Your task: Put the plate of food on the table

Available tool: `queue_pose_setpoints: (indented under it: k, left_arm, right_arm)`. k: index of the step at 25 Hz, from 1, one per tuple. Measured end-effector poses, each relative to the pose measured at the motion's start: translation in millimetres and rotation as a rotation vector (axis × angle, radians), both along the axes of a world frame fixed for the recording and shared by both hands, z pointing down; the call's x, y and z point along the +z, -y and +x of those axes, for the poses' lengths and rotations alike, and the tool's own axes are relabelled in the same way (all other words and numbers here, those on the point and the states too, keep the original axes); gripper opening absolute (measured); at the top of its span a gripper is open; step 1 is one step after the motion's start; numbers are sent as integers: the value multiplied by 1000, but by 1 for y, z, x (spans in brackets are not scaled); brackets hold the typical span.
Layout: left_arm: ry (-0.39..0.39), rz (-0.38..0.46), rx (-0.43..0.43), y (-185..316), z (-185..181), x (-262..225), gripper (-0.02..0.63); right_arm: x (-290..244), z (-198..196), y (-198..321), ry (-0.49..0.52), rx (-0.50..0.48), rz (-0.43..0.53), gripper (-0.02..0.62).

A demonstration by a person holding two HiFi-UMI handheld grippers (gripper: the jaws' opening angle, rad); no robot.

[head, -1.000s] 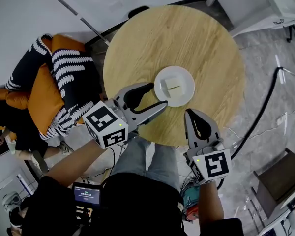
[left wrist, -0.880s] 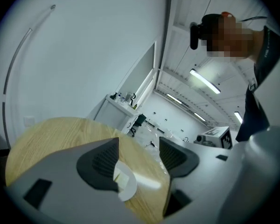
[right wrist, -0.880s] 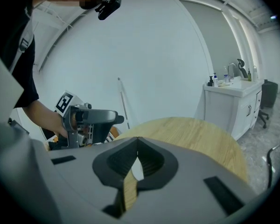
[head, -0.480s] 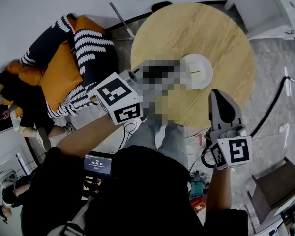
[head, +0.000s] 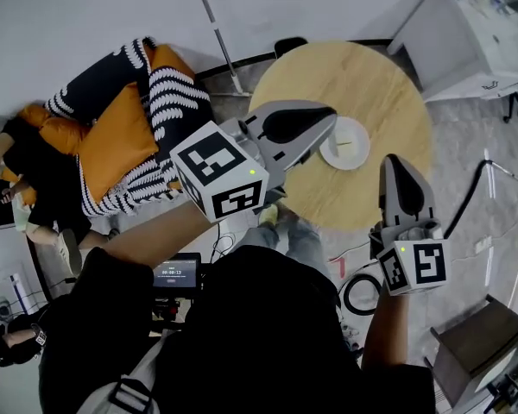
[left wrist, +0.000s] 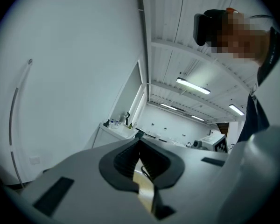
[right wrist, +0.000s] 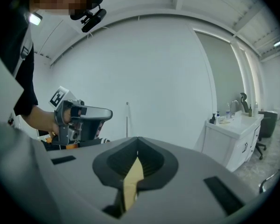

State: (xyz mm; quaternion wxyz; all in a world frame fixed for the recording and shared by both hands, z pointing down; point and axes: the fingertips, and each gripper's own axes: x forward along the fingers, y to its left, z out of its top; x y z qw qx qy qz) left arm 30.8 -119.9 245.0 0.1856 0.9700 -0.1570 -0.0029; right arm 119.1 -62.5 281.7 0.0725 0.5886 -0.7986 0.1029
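A white plate (head: 345, 142) with a pale piece of food on it rests on the round wooden table (head: 363, 76), on the side nearest me. My left gripper (head: 331, 119) is raised well above the table, its tips showing just left of the plate in the head view, apart from it. Its jaws are shut with nothing between them (left wrist: 140, 141). My right gripper (head: 394, 159) hangs over the table's near right edge, also shut and empty (right wrist: 137, 150). The right gripper view shows the left gripper (right wrist: 79, 120) in a hand.
Orange and black-and-white striped cushions (head: 129, 119) lie left of the table, with a person at the far left edge. A white counter (head: 475, 33) stands at the upper right. Cables (head: 363, 291) and a brown box (head: 475, 343) lie on the floor.
The left jaws, open beside the plate a second ago, are now shut. Both grippers have risen away from the table. The plate stays on the table.
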Motion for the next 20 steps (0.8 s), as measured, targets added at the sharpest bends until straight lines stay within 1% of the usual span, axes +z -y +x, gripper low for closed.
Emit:
queue_pose_setpoints:
  k: [4,8,12,15,20]
  left_arm:
    - [-35,51,-8,0,-4,-34,5]
    - [-52,64,-6,-10,-10,-54,5]
    - [-69,99,-24,-9,-13,-73,5]
    - [-70,116,-28,-12,-13,-84,4]
    - [-81,131,-20,-15,-17,-98,5]
  right_arm:
    - [-29,-4,2,6,2,66,9]
    - [-46,-10,-4,2,-4,87,9]
    - [-67,-9,0,1,-16,136,9]
    - [-77,-9,-2,14,-15,154,8]
    - [-85,-16,-5,3,-20,164,9]
